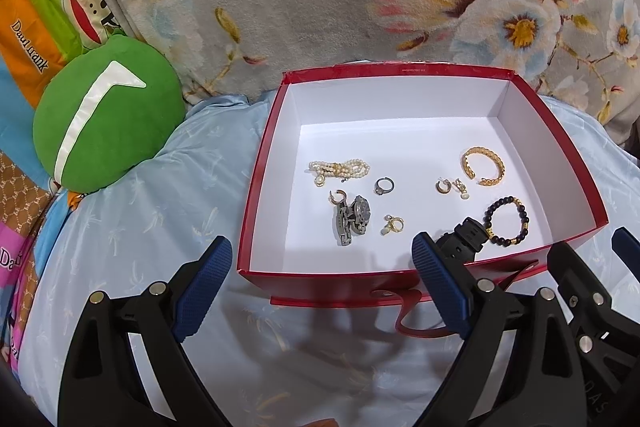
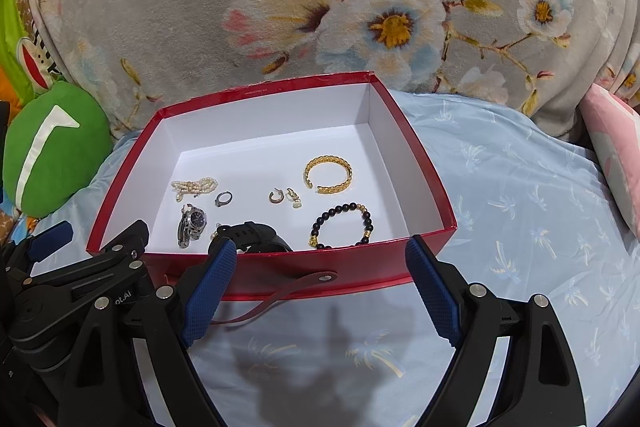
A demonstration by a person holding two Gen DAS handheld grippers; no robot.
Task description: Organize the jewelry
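Blue bedsheet (image 2: 500, 187), red box (image 1: 256, 187) — jewelry inside, both claws agape

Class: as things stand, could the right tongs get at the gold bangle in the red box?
Probably yes. The right tongs are open and empty, the box has no lid, and the bangle lies alone with bare floor around it.
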